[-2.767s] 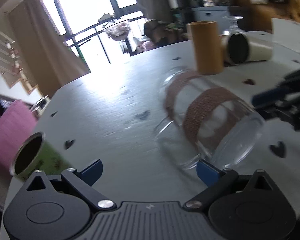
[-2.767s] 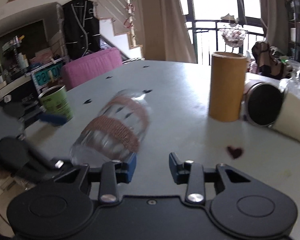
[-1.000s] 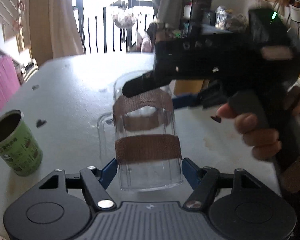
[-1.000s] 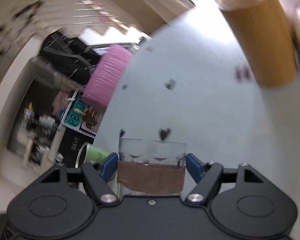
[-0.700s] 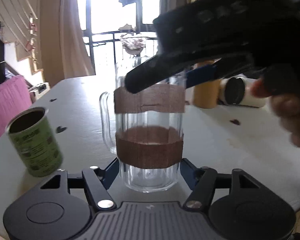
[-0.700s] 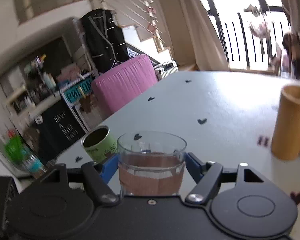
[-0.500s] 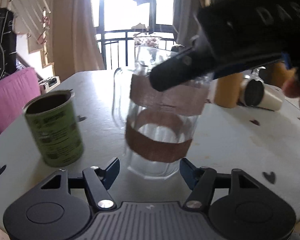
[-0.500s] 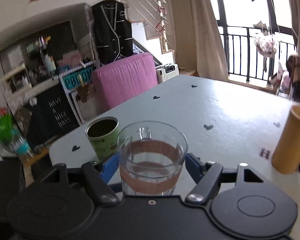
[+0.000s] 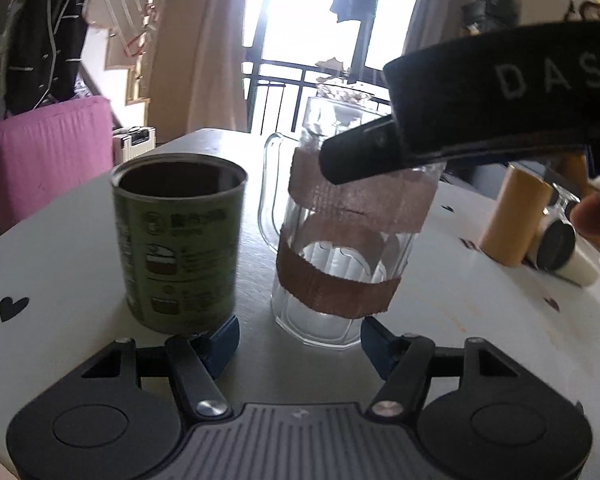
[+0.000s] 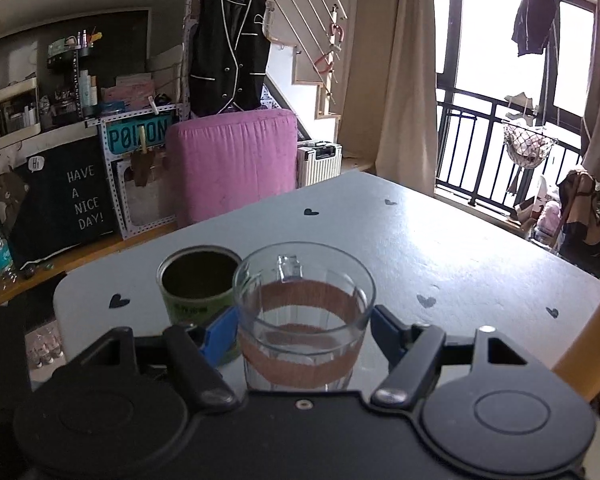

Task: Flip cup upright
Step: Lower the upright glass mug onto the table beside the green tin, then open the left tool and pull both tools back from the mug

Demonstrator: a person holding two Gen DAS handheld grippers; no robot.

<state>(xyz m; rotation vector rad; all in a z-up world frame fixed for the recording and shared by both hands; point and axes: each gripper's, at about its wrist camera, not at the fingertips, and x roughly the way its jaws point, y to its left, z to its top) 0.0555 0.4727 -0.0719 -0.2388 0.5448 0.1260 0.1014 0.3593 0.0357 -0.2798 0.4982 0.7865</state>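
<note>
A clear glass mug (image 9: 340, 248) with two brown bands and a handle stands upright on the white table (image 9: 480, 312), mouth up. It also shows in the right wrist view (image 10: 304, 320). My left gripper (image 9: 298, 338) is open, its blue pads level with the mug's base, a gap on each side. My right gripper (image 10: 304, 328) is open around the mug's upper part, with small gaps at both pads; its black body (image 9: 500, 96) reaches in from the right in the left wrist view.
A green tin can (image 9: 178, 240), open top, stands just left of the mug, also seen in the right wrist view (image 10: 198, 288). A tan cylinder (image 9: 512, 216) and a tipped white cup (image 9: 560, 248) are at the far right. The table edge runs close at the left.
The mug went from lying on its side to standing upright on the table. The right gripper's pads, tight on the mug before, now show gaps. The left gripper drew nearer to the can.
</note>
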